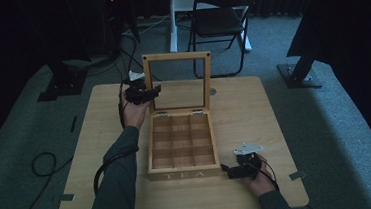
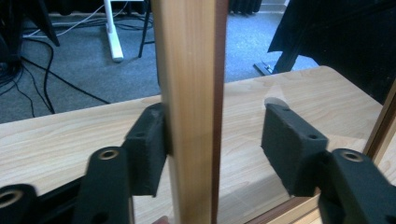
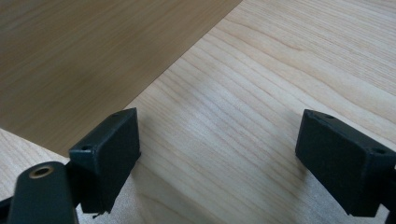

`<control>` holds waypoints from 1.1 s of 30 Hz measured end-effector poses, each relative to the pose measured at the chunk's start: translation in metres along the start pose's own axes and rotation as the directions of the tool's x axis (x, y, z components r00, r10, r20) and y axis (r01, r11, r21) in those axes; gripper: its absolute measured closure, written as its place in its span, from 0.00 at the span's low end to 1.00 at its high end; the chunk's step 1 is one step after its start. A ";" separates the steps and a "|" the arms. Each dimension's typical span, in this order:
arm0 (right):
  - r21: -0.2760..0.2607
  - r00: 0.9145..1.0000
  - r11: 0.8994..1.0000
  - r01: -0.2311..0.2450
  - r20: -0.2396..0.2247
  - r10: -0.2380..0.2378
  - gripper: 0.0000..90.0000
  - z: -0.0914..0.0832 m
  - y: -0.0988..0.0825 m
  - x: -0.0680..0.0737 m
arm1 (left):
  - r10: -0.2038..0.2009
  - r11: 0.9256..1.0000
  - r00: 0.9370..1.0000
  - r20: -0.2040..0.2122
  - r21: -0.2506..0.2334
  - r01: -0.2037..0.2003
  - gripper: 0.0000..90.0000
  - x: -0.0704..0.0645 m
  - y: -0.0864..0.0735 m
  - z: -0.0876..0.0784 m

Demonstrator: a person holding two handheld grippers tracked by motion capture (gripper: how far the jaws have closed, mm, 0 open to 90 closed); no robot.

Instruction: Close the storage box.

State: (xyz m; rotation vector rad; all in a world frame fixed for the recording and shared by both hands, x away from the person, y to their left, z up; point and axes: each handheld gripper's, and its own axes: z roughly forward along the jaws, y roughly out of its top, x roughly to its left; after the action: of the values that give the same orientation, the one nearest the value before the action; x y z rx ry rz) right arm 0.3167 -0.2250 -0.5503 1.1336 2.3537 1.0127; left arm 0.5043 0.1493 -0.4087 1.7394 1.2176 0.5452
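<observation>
A wooden tea box [image 1: 184, 175] marked TEA stands on the table with several bare compartments showing. Its glass-paned lid [image 1: 176, 58] stands upright at the back. My left gripper [image 1: 145, 91] is at the lid's left frame edge. In the left gripper view the lid's wooden frame [image 2: 187, 70] rises between the jaws of the left gripper [image 2: 217, 140]; one pad [image 2: 147, 149] rests against the wood and the other stands well apart, so it is open. My right gripper [image 1: 229, 170] sits low by the box's front right corner, and the right gripper [image 3: 219, 154] is open over bare table beside the box wall [image 3: 84, 60].
The light wooden table [image 1: 254, 114] has free room right of the box. Behind it on the grey carpet stand a black folding chair [image 1: 221, 16], a white post [image 1: 172, 20] and dark stands. A cable [image 1: 42, 163] loops on the floor at left.
</observation>
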 end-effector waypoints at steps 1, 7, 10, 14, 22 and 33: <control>0.000 1.000 1.000 0.000 0.000 0.000 0.15 0.000 0.000 0.000 | -0.010 1.000 1.000 0.005 -0.003 0.010 0.47 0.000 0.000 -0.001; 0.000 1.000 1.000 0.001 0.000 -0.001 0.15 0.000 0.000 0.000 | -0.014 1.000 1.000 -0.008 -0.018 0.013 0.52 -0.003 -0.003 -0.010; 0.000 1.000 1.000 0.001 0.001 -0.001 0.15 0.000 0.000 0.000 | -0.021 0.999 1.000 0.009 -0.045 0.022 0.53 -0.004 -0.008 -0.017; 0.001 1.000 1.000 0.000 0.001 0.000 0.15 0.000 0.000 0.000 | -0.040 0.996 0.998 0.043 -0.077 0.044 0.51 -0.006 -0.015 -0.029; 0.001 1.000 1.000 0.000 0.003 0.000 0.15 0.001 0.001 0.000 | 0.023 0.998 0.997 0.071 -0.067 -0.019 0.48 -0.016 -0.027 -0.056; 0.002 1.000 1.000 -0.001 0.003 0.001 0.15 0.001 0.001 0.000 | 0.089 0.992 0.995 0.038 -0.098 -0.085 0.43 -0.038 -0.031 -0.089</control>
State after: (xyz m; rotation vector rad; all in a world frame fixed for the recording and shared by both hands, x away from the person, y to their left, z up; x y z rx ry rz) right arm 0.3176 -0.2243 -0.5502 1.1358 2.3522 1.0085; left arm 0.4052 0.1557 -0.3871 1.7191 1.0727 0.6056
